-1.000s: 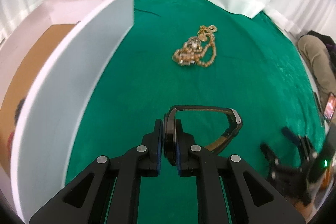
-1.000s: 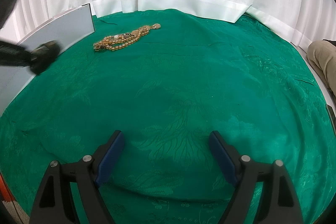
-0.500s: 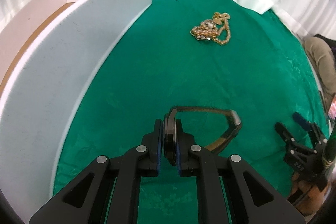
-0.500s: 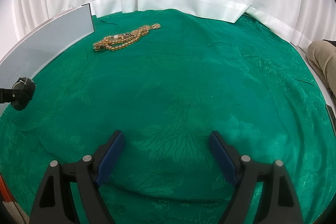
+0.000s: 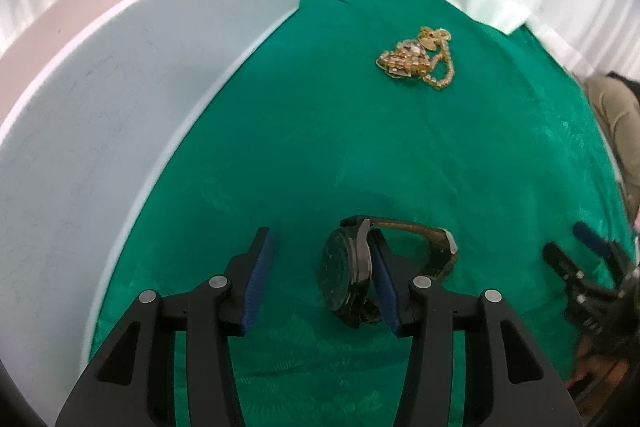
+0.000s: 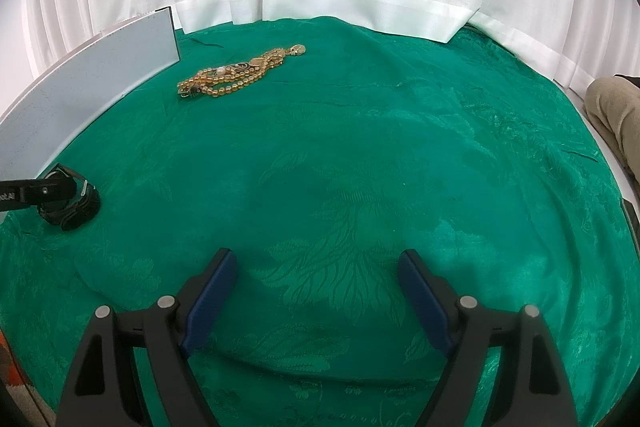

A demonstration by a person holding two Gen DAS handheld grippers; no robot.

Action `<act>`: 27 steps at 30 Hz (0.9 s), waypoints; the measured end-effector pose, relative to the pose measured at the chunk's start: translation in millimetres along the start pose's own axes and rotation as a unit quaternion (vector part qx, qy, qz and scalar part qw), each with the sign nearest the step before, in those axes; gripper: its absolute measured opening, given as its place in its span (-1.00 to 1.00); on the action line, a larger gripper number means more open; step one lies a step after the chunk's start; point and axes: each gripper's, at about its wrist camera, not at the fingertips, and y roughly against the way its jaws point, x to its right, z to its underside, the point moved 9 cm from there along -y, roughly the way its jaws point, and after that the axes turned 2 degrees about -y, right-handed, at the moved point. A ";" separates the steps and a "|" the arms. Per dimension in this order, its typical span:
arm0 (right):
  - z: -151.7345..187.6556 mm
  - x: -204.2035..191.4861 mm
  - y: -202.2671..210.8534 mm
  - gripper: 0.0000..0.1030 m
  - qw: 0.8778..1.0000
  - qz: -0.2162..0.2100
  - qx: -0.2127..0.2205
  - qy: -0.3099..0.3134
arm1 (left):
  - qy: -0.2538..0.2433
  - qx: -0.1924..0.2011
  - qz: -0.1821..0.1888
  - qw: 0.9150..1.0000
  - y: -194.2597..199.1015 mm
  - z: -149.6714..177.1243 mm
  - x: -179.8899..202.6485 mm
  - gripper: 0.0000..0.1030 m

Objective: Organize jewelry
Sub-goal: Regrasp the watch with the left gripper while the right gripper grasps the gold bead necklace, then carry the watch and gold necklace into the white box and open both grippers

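Left tool letting go of the watch beside the white box

The left tool [image 5: 318, 281] is opening, the watch [image 5: 352, 277] standing on edge between its pads against the right one, strap trailing away from the box [image 5: 132, 99]. One watch, one gold necklace [image 6: 236, 75] farther along the box; the right tool [image 6: 316, 303] gapes empty, farther off.

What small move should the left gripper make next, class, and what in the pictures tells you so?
Probably lift the left gripper straight back. Its jaws are opening, and the watch rests on the green cloth beside the white box, leaning on only one pad, so it looks set down.
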 end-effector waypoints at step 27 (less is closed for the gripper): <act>-165.7 -128.0 -95.8 -0.84 0.966 -0.204 -0.079 0.140 | -0.035 0.022 0.002 0.999 5.7 9.9 7.8 -0.80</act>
